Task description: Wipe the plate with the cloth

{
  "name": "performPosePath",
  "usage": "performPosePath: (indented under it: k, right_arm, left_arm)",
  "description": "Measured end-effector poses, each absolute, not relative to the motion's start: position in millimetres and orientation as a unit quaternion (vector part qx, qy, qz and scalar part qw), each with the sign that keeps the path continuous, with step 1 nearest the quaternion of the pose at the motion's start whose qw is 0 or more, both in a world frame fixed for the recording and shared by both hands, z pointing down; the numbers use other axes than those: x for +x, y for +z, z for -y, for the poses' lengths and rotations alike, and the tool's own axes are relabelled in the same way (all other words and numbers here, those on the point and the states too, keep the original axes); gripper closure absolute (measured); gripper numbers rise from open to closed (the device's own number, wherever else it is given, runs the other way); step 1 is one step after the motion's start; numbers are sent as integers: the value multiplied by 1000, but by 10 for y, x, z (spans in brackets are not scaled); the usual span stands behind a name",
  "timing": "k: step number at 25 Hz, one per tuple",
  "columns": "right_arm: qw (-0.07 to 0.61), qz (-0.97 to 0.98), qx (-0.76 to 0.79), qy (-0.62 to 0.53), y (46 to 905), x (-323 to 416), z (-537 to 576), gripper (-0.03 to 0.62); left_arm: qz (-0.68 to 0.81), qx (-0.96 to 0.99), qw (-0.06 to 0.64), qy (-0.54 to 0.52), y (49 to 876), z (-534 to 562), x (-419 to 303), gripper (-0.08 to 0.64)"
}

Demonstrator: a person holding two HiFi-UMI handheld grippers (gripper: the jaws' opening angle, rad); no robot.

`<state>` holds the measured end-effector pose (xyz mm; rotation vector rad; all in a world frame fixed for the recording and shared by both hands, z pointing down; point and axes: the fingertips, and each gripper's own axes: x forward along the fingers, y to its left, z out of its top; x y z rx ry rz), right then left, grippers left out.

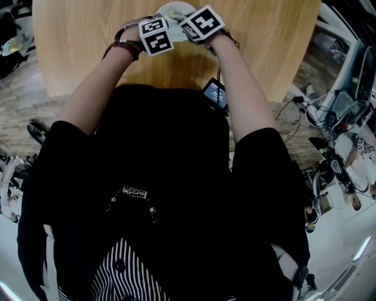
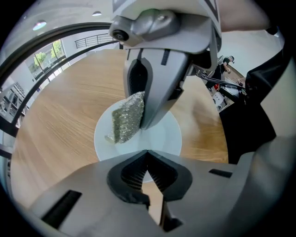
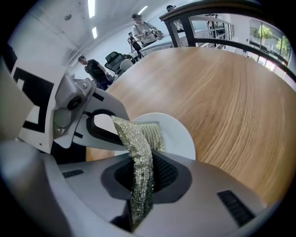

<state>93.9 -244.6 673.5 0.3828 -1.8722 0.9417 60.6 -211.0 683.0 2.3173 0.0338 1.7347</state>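
A white plate lies on the round wooden table. My left gripper is shut on the plate's near rim. My right gripper is shut on a glittery grey-green cloth, whose free end rests on the plate. In the left gripper view, the right gripper comes down from above with the cloth pressed onto the plate's left half. In the head view, both marker cubes sit close together over the plate at the table's far side and hide most of it.
The table spreads wide on both sides of the plate. A small dark device hangs near the table's near edge. Cables and equipment crowd the floor at right. People stand beyond the table.
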Motion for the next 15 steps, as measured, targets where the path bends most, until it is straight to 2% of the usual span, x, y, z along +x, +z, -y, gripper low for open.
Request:
performPosePath:
  k: [6, 15]
  right_arm:
    - [433, 768, 147, 449, 6705, 755, 2042, 545]
    - [477, 774, 158, 386, 6691, 1066, 2585, 545]
  left_arm:
    - [-13, 792, 116, 599, 6818, 2123, 583, 563]
    - [-19, 792, 86, 604, 6759, 2242, 612, 563]
